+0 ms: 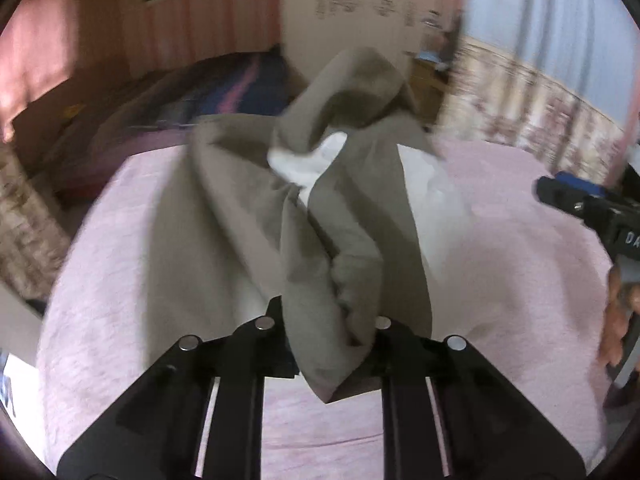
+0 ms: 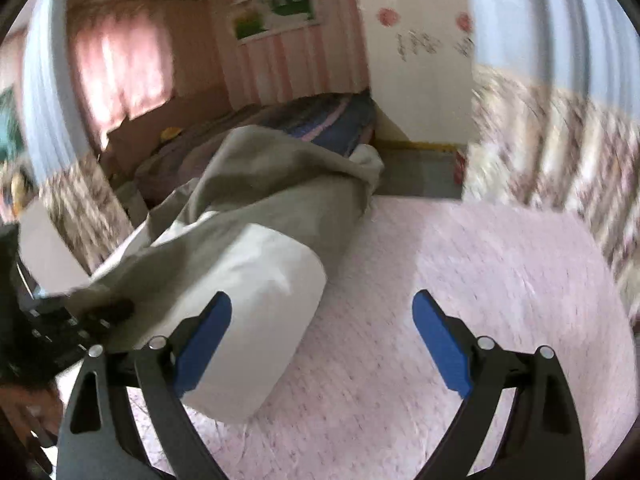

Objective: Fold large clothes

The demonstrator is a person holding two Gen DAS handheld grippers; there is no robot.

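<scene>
Matt grey cloth garment (image 1: 248, 216); fuzzy pink blanket (image 1: 520, 264)

Soft, dim daylight is filtering through the glowing pink curtain (image 2: 120, 72) at ten o'clock in the right wrist view, washing the room in a rosy cast. Motion blur is smearing both pictures, heaviest on the mottled brown-and-cream patterned surface (image 2: 560, 160) at three o'clock and on the crumpled grey-brown garment with white lining (image 1: 320, 184) in the left wrist view. Fisheye distortion is bending walls toward the dark circular rim. A faint shadow is lying under the garment on the fuzzy pale pink bedcover (image 1: 520, 280). No glare is showing.
</scene>
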